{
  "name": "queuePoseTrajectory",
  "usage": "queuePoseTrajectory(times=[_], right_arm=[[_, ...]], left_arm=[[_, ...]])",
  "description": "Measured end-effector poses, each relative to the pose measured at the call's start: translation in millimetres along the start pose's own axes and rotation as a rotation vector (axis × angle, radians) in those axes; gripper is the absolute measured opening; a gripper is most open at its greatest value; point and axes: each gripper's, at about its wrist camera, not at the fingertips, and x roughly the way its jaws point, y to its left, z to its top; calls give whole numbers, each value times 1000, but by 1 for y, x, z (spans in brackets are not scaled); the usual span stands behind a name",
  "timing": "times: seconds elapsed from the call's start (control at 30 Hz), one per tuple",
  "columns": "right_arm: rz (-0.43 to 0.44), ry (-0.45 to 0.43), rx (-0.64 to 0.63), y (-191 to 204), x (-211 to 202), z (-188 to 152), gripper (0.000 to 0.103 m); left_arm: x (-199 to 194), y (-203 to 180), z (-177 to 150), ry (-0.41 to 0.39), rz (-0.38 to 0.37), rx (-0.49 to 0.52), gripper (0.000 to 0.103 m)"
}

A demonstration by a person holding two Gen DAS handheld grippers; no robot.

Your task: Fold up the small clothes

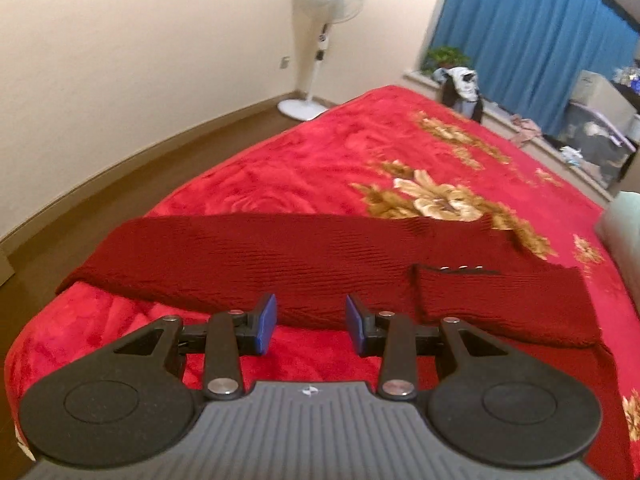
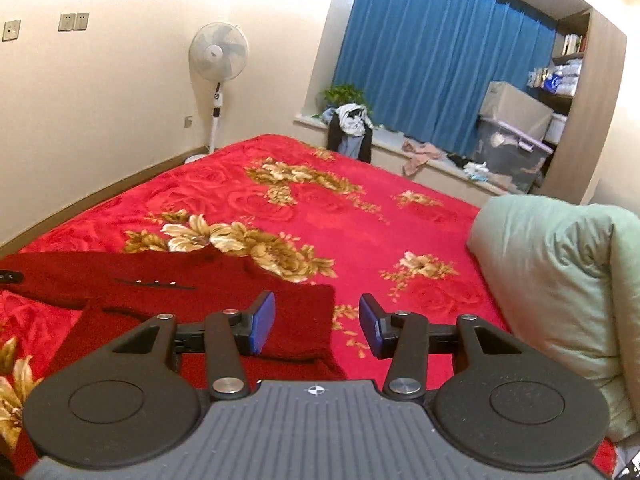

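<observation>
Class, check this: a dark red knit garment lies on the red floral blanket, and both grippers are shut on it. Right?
Not quite. Both wrist views show the left gripper and right gripper open, holding nothing. The dark red knit garment does lie on the red floral blanket.

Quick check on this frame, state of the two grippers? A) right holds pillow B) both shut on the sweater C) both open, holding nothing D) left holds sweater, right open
C: the left gripper and right gripper both show a wide gap between their blue pads, with the dark red sweater lying flat on the bed beyond them.
</observation>
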Motion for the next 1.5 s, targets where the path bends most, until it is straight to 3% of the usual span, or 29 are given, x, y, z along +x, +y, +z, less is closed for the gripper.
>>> queuePoseTrajectory(times=[0.17, 0.47, 0.87, 1.1, 1.23, 1.4, 1.5], right_arm=[[25, -9, 1, 6, -12, 14, 49], [82, -72, 58, 11, -31, 21, 53], [106, 7, 130, 4, 69, -35, 53], [189, -53, 117, -3, 128, -60, 53], [215, -62, 153, -5, 162, -84, 54], [215, 7, 252, -10, 205, -126, 54], [194, 72, 267, -8, 223, -135, 54]], left_arm=[[5, 0, 5, -2, 2, -45, 42], [11, -8, 2, 13, 11, 14, 43], [19, 24, -6, 51, 71, 8, 43], [48, 55, -1, 122, 44, -207, 43], [68, 74, 2, 143, 65, -364, 49], [82, 110, -3, 151, 139, -586, 52], [87, 125, -2, 131, 126, -670, 51]])
